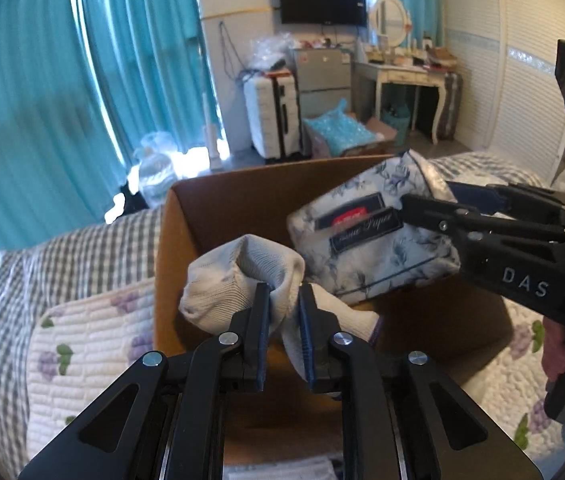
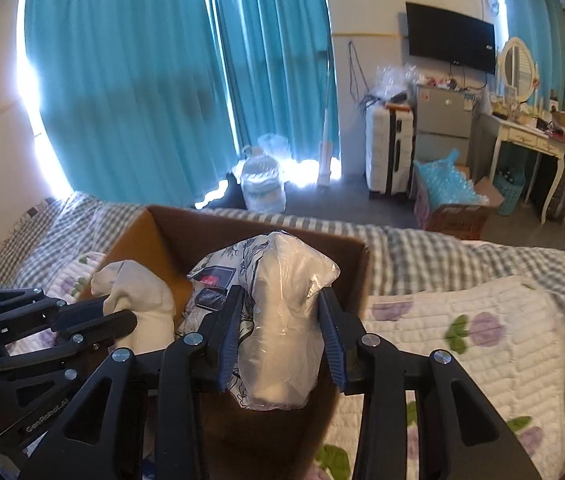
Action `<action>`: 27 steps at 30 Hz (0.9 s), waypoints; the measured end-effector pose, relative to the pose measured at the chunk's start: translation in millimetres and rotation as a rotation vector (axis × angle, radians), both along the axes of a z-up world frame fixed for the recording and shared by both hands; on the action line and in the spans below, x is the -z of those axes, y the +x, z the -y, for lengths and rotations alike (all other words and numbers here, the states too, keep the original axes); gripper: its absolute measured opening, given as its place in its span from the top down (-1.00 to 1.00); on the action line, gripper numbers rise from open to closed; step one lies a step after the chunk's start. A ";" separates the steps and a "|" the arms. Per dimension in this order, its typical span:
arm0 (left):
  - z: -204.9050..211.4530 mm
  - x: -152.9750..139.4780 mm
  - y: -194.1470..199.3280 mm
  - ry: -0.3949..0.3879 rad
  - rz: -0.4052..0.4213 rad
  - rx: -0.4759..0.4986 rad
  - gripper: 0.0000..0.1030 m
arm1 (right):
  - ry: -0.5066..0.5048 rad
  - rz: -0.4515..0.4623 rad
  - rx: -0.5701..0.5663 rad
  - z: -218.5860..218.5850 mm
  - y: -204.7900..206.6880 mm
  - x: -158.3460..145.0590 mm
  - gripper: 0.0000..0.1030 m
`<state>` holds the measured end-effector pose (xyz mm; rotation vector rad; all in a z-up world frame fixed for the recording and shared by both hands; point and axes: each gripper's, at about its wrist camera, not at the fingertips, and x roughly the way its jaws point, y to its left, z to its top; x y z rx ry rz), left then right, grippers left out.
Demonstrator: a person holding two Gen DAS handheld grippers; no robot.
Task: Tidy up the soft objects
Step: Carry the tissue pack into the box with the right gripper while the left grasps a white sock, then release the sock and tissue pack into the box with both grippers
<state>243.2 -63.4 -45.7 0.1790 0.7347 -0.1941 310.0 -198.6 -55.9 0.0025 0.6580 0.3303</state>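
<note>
My left gripper (image 1: 285, 300) is shut on a cream knitted sock (image 1: 242, 276) and holds it over an open cardboard box (image 1: 238, 196) that stands on the bed. It also shows in the right wrist view (image 2: 118, 312), with the sock (image 2: 138, 300) in it. My right gripper (image 2: 282, 312) is shut on a floral plastic-wrapped tissue pack (image 2: 286, 312) and holds it over the same box (image 2: 162, 224). In the left wrist view the pack (image 1: 370, 240) hangs in the right gripper (image 1: 414, 208), just right of the sock.
The box stands on a bed with a grey checked cover (image 2: 442, 248) and a white quilted pad with purple flowers (image 2: 482, 340). Beyond the bed are teal curtains (image 2: 142, 80), a water jug (image 2: 262, 184), a white suitcase (image 2: 388, 152) and a dressing table (image 2: 530, 136).
</note>
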 end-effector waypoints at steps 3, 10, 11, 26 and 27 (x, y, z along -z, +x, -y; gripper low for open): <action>1.3 -1.9 -1.3 0.007 -0.008 -0.008 0.54 | -0.012 0.007 0.015 -3.4 0.8 5.3 -0.29; -9.1 -40.1 -38.7 0.036 0.078 -0.082 -0.30 | 0.017 0.085 0.055 19.8 -35.2 -42.5 -0.51; -12.7 -49.0 -45.6 0.021 0.084 -0.085 -0.30 | 0.015 0.094 0.061 21.7 -42.0 -50.7 -0.55; -31.6 -164.8 -214.9 0.008 0.356 -0.119 -0.77 | -0.221 0.217 0.012 -2.3 -230.6 -181.5 -1.00; -33.4 -162.0 -220.6 0.019 0.357 -0.128 -0.78 | -0.232 0.220 0.006 -6.6 -240.7 -183.3 -1.00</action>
